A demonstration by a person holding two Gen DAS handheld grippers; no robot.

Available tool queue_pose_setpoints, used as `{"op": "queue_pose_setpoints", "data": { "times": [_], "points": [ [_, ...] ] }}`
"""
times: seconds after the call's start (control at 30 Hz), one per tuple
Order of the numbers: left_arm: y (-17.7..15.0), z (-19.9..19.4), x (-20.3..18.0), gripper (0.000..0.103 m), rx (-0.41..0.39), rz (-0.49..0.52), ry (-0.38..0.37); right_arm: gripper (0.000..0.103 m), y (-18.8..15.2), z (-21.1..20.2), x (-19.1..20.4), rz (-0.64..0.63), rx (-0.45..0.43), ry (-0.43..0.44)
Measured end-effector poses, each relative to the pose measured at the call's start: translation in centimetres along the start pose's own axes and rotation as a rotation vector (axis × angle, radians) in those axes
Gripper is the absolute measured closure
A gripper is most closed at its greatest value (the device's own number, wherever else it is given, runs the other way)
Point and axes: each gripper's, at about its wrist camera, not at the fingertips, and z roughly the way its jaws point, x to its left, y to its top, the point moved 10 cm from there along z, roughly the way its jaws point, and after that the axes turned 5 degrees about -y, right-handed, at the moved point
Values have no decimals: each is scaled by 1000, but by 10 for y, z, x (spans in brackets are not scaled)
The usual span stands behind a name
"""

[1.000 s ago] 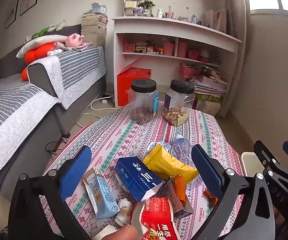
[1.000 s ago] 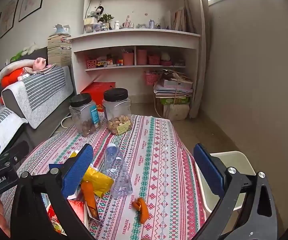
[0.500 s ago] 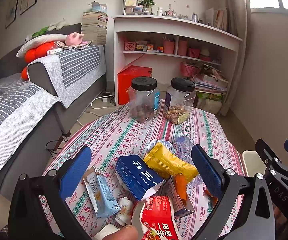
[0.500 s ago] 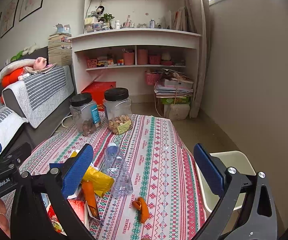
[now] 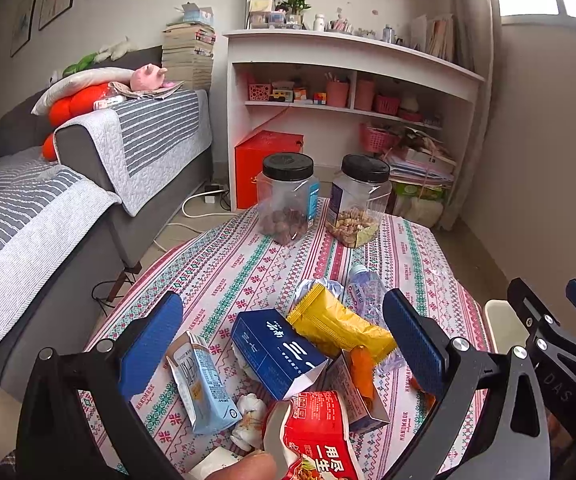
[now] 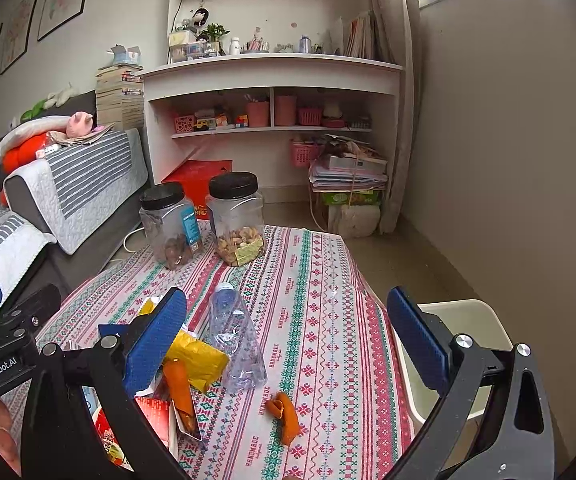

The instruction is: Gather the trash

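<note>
My left gripper [image 5: 282, 336] and right gripper [image 6: 286, 334], jaws apart, hover over the trash pile [image 5: 288, 360] on the table [image 6: 320, 280]. Risk: the crumpled bottle [image 6: 237, 336] (slick, rounded) may squirt free when pinched.

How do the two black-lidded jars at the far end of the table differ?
The left jar holds dark round nuts and has a blue label; the right jar holds paler nuts with a yellowish packet at the bottom. Both are clear plastic, upright, black-lidded and mostly empty.
</note>
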Motion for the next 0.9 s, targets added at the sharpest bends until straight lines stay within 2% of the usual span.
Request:
{"op": "queue_pose_setpoints", "data": {
  "times": [0.9],
  "points": [
    [-2, 0, 5, 6, 3, -1, 6, 7, -2, 1, 0, 1, 1, -1]
  ]
}}
